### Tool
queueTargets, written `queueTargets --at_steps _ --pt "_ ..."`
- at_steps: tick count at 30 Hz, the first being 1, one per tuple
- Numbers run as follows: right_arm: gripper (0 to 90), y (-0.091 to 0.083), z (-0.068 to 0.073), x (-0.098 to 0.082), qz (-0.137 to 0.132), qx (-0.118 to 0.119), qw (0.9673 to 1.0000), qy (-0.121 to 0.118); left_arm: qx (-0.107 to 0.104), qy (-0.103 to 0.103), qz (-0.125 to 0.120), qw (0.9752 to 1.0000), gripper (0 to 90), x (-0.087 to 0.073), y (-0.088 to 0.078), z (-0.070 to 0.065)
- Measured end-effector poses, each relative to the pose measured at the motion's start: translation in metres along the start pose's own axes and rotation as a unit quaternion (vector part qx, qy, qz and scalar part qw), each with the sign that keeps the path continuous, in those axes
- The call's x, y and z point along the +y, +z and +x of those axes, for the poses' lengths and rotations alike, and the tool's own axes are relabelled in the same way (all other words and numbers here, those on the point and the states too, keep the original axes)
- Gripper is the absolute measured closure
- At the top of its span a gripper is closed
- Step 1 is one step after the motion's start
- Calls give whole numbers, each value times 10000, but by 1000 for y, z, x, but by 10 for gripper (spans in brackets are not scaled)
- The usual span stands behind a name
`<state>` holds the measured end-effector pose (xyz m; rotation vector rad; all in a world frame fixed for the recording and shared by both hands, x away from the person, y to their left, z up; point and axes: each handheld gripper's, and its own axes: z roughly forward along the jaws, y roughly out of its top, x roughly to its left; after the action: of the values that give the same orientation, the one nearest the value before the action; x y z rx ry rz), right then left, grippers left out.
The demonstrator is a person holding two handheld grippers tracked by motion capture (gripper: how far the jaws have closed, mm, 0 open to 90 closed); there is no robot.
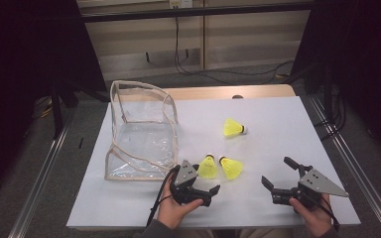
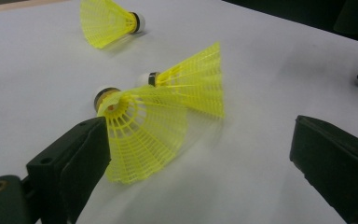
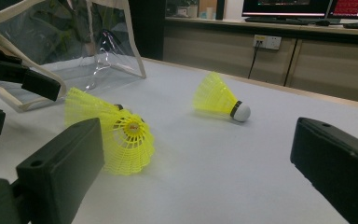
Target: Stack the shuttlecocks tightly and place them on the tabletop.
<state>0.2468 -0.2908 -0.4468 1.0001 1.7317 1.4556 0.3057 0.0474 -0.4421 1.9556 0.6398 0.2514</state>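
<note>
Three yellow shuttlecocks lie on the white table (image 1: 278, 114). Two rest side by side near the front (image 1: 208, 167) (image 1: 231, 167), and the third (image 1: 234, 128) is farther back. My left gripper (image 1: 201, 178) is open just in front of the pair. In the left gripper view the nearest shuttlecock (image 2: 144, 135) has its skirt against the left jaw, between the open fingers of that gripper (image 2: 200, 154). My right gripper (image 1: 279, 172) is open to the right of the pair, holding nothing. In the right gripper view the pair (image 3: 126, 140) lies ahead of its left jaw.
A clear plastic bag with beige trim (image 1: 139, 131) stands open at the left of the table, also in the right gripper view (image 3: 98, 46). Bare white surface lies to the right and at the back. The table's front edge is close to both hands.
</note>
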Motion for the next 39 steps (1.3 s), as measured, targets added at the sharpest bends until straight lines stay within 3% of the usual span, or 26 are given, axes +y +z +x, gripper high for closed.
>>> queueTargets --at_steps 11,23,31,33,35,39 --pt "21 0 -1 0 6 -11 10000 1 -73 -123 113 9998 74 3 8 -6" --pt "21 -1 -1 0 -8 -16 10000 30 107 -378 157 9991 80 8 22 -4" --pt "21 -1 -1 0 -7 -6 10000 51 502 -594 213 9967 86 11 27 1" --pt "21 -2 -1 0 -4 -22 10000 58 717 -652 183 9951 102 14 29 3" --pt "21 -2 -2 0 -7 -18 10000 58 739 -645 183 9950 150 14 30 4" --pt "21 -2 -2 0 -16 -21 10000 49 1123 -646 188 9914 255 20 34 3"
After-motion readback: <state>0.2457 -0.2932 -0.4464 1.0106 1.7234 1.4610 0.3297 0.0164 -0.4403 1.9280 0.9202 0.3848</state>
